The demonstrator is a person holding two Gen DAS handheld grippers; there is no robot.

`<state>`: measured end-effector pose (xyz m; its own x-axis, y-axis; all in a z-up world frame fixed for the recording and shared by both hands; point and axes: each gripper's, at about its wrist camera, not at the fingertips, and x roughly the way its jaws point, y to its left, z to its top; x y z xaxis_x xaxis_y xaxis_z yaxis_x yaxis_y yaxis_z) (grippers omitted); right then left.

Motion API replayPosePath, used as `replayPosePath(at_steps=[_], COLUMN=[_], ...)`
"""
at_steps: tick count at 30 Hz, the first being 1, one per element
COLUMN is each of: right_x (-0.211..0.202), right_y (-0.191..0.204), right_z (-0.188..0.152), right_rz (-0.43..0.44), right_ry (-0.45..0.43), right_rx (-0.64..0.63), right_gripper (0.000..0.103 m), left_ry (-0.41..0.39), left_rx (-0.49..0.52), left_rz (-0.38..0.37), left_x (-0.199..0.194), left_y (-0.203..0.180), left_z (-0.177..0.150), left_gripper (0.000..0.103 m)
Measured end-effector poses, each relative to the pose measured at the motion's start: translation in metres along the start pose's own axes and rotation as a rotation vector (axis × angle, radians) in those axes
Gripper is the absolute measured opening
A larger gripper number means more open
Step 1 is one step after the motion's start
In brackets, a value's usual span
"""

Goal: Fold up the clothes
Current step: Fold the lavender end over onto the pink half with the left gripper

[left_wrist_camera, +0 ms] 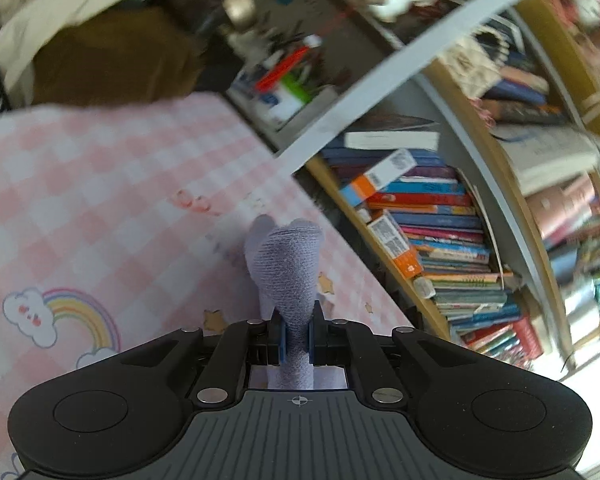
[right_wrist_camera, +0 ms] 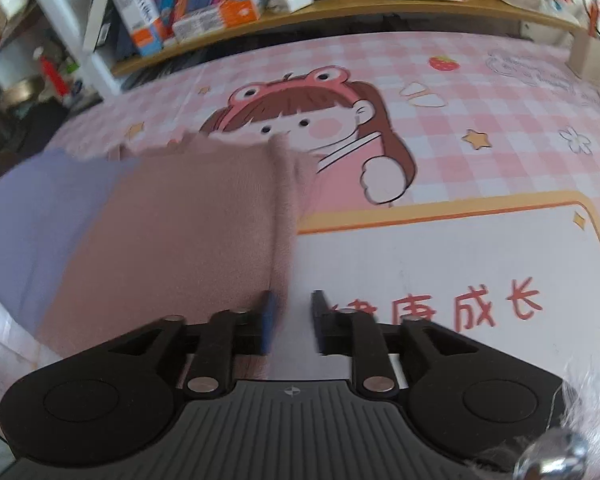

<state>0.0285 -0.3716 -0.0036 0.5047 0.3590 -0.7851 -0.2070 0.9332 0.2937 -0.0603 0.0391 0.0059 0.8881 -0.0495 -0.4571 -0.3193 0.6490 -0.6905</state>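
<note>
Left gripper (left_wrist_camera: pixel 298 336) of mine is pinching a bunched lavender knit garment (left_wrist_camera: pixel 286 268) above the pink checked tablecloth (left_wrist_camera: pixel 100 184); I should keep that pinch firm and carry the fold over level. From the right wrist, my right gripper (right_wrist_camera: pixel 292 320) stands spread, its left pad at the edge of the dusty-pink cloth (right_wrist_camera: pixel 188 232) lying on the table; I judge it should pin that edge while I fold.
</note>
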Motion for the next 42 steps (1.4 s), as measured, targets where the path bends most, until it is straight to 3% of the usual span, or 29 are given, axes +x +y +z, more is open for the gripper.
replayPosePath(at_steps=[5,8,13,16,18,21,24,29,31,34,38,40,42], right_x=[-0.01,0.006,0.018,0.02,0.02,0.017,0.016,0.01,0.004,-0.006,-0.02,-0.027,-0.028], right_y=[-0.005,0.0,-0.002,-0.009,-0.016,-0.032,-0.046,-0.057,-0.062,-0.071,-0.084,-0.079,-0.069], right_z=[0.01,0.008,0.007,0.009,0.011,0.013,0.013,0.011,0.013,0.022,0.036,0.041,0.044], right_rz=[0.159,0.193,0.261,0.306,0.337,0.389,0.411,0.454,0.465,0.481,0.503,0.527,0.564], right_ry=[-0.003,0.064,0.072,0.078,0.085,0.096,0.11,0.124,0.124,0.088,0.037,0.019,0.025], right_rx=[-0.045,-0.114,-0.147,-0.157,-0.154,-0.12,-0.102,-0.078,-0.07,-0.026,0.036,0.024,0.001], right_gripper=[0.029,0.013,0.012,0.012,0.012,0.013,0.013,0.014,0.017,0.032,0.039,0.041,0.041], left_ry=[-0.033,-0.05,-0.042,0.035,0.118,0.26,0.323,0.355,0.35,0.31,0.217,0.163,0.127], left_rx=[0.118,0.225,0.517,0.749,0.891,0.986,1.052,1.055,1.044,0.954,0.778,0.705,0.687], left_rz=[0.017,0.006,-0.059,-0.1,-0.084,0.005,0.09,0.125,0.122,0.032,-0.058,-0.027,0.069], left_x=[-0.013,-0.022,-0.037,-0.036,-0.027,0.002,0.021,0.024,0.018,-0.008,-0.043,-0.05,-0.045], left_y=[-0.04,-0.072,-0.145,-0.189,-0.21,-0.218,-0.216,-0.216,-0.221,-0.227,-0.223,-0.214,-0.202], left_z=[-0.011,-0.023,-0.064,-0.109,-0.148,-0.197,-0.23,-0.241,-0.239,-0.223,-0.183,-0.162,-0.148], left_gripper=[0.008,0.008,0.008,0.008,0.01,0.016,0.021,0.039,0.04,0.04,0.04,0.04,0.039])
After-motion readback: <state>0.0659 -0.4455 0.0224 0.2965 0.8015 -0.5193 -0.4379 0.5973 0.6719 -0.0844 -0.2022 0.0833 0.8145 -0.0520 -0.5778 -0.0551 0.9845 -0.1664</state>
